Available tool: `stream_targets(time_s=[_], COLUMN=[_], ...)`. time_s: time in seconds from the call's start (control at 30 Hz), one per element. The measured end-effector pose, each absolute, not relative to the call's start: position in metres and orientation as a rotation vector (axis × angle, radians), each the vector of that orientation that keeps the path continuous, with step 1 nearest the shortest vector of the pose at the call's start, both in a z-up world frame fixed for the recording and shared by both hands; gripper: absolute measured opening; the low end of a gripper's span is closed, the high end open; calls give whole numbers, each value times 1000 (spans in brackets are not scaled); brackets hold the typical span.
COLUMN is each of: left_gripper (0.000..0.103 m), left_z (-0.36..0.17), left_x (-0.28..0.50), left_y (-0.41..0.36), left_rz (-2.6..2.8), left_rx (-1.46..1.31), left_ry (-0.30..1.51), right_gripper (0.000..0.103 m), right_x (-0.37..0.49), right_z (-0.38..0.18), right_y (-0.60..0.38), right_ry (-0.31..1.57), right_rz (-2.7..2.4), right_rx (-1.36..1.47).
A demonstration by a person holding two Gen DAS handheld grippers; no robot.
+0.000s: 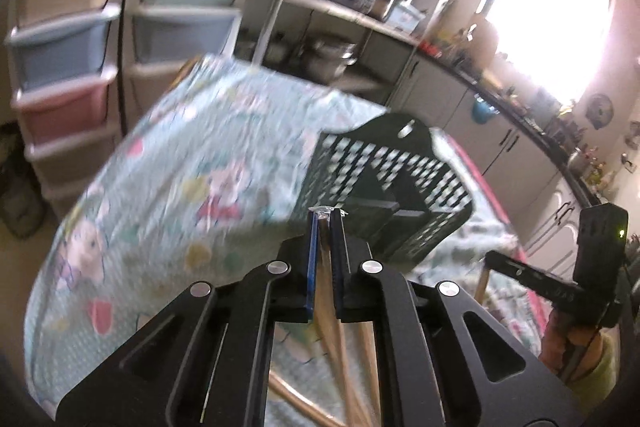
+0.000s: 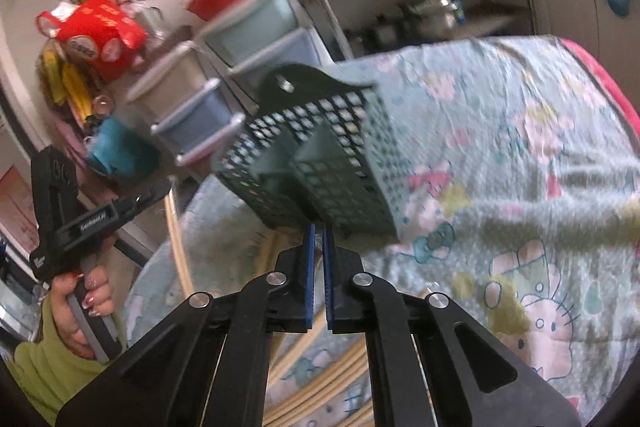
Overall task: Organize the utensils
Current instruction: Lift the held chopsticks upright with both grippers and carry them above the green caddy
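- Holding slim wooden utensils, both tools have their jaws nearly together: in the left wrist view the left gripper [image 1: 327, 213] pinches a pale wooden stick [image 1: 325, 291] that runs back between its blue pads, with a scrap of clear film at the tips.
- In the right wrist view the right gripper [image 2: 318, 227] is likewise almost closed on a thin wooden stick [image 2: 318, 337] that shows behind the pads; more of the same sticks [image 2: 320, 363] lie on the patterned cloth [image 2: 500, 155] below, toward 6 o'clock.
- The perforated caddy [image 1: 384, 187], dark green with inner dividers, lies tipped on its side on the cloth, at about 1 o'clock from the left tips and 12 o'clock from the right tips.
- The sticks look light, stiff and smooth, so I judge they can pivot or slip in a narrow pinch; a hold near mid-length seems steadier than one at an end.
- The caddy looks like light, rigid plastic that would slide on the soft cloth; its rim or the hanging tab at 12 o'clock seems the best hold.
- Which compartment suits the sticks cannot be told through the blur.
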State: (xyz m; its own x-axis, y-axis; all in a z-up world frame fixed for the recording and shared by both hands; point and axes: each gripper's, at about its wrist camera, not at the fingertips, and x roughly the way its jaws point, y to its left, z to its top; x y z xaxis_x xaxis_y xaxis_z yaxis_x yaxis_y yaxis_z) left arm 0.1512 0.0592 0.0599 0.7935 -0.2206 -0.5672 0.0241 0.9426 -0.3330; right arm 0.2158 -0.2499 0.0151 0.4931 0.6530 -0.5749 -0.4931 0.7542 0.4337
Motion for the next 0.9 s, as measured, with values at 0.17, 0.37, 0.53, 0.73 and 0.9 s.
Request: stream_targets(time_s=[0.17,0.37,0.53,0.73,0.9], left_gripper=[2,2,2,2,2], left_z=[86,107,127,151,175], left_x=[148,142,143,148,154], left_y=[48,34,29,23,19], left_rz=[-180,-235,-261,-272,-274], left_rx=[-294,-280,-272,-258,-236], left_ry=[585,541,496,438,387], right_gripper=[4,3,2,2,2], right_x=[195,179,174,178,179], right_z=[43,75,99,123,148], right_y=[-247,-245,-243,-245,-248], right_ry=[704,611,548,482,416], right_rz=[747,784,788,778,781], right_rx=[202,179,164,162,174])
